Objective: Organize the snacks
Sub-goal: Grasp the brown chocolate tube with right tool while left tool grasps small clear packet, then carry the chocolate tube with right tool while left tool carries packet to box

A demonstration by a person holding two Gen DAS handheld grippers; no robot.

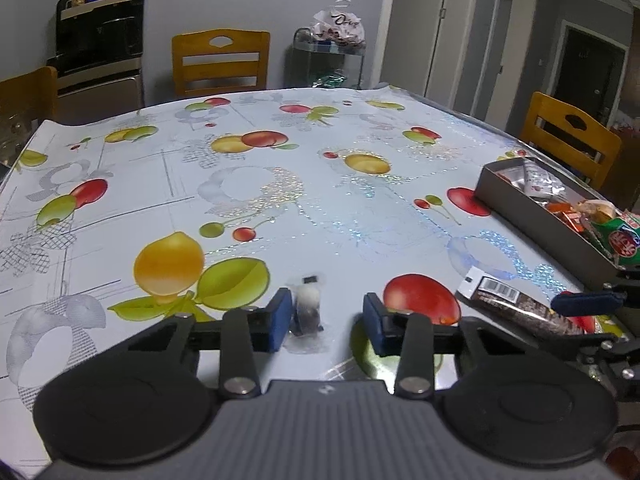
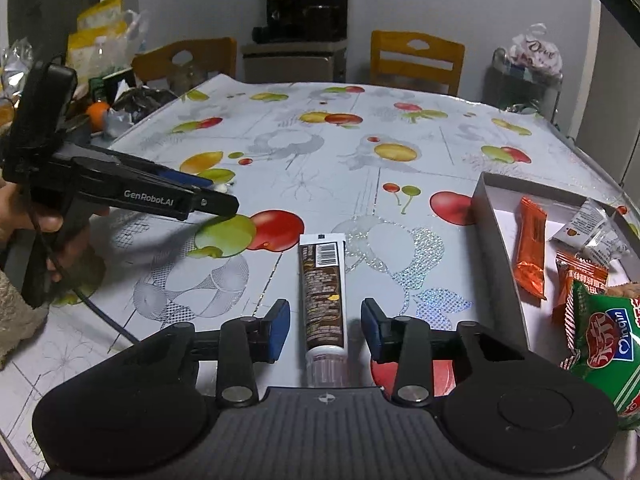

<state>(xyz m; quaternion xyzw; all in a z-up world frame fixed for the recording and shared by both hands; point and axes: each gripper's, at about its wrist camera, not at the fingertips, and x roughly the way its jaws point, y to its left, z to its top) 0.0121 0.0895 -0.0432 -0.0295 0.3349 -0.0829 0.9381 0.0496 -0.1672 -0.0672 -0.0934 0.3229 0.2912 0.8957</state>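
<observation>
In the left wrist view my left gripper (image 1: pixel 325 322) is open, low over the fruit-print table. A small clear-wrapped snack (image 1: pixel 307 310), white and dark inside, lies between its fingers, close to the left pad. In the right wrist view my right gripper (image 2: pixel 325 328) is open around a long brown snack bar (image 2: pixel 323 292) lying on the table, not gripped. The bar also shows in the left wrist view (image 1: pixel 516 306). A grey box (image 2: pixel 498 240) at the right holds orange packets (image 2: pixel 531 246), a clear-wrapped packet (image 2: pixel 590 228) and a green bag (image 2: pixel 604 344).
Wooden chairs (image 1: pixel 221 60) stand at the far side and the right (image 1: pixel 568 136). A black appliance (image 2: pixel 306 8) sits behind the table. Bags and an orange (image 2: pixel 97 111) clutter the far left corner. The left gripper shows at the left of the right wrist view (image 2: pixel 216 190).
</observation>
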